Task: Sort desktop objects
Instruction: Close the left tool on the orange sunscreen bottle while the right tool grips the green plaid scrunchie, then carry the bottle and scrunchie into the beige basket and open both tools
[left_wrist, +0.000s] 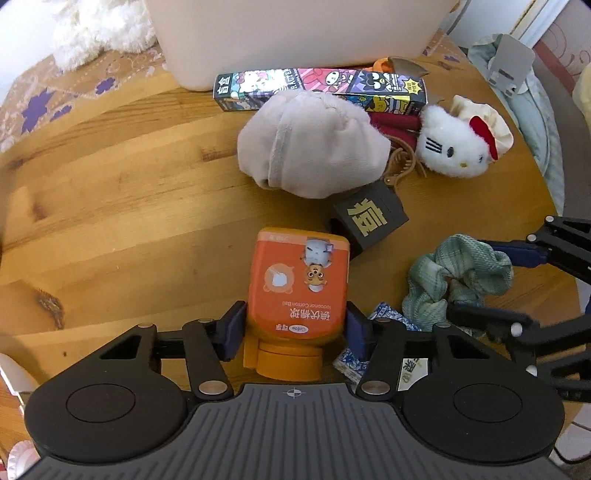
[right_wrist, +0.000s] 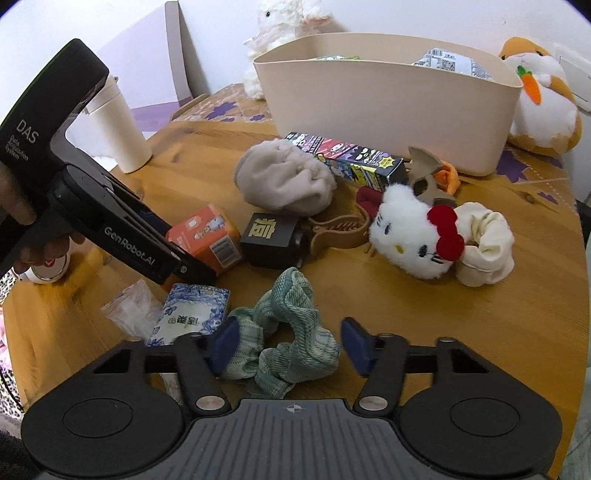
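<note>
My left gripper (left_wrist: 293, 326) is shut on the orange cotton-ball bottle (left_wrist: 297, 291), its blue pads pressed against both sides near the cap; the bottle also shows in the right wrist view (right_wrist: 207, 240). My right gripper (right_wrist: 290, 341) is open, with its fingers on either side of a green scrunchie (right_wrist: 284, 343) lying on the wooden table (right_wrist: 480, 332); the scrunchie also shows in the left wrist view (left_wrist: 458, 277). A beige storage bin (right_wrist: 388, 96) stands at the back.
A grey cloth bundle (right_wrist: 284, 181), a black box with a gold character (right_wrist: 271, 236), a cartoon-printed box (right_wrist: 347, 153), a brown hair claw (right_wrist: 340, 229), a Hello Kitty plush (right_wrist: 413, 236), a cream scrunchie (right_wrist: 484, 247) and a blue-white packet (right_wrist: 192, 310) lie around. A white cup (right_wrist: 118, 129) stands at left.
</note>
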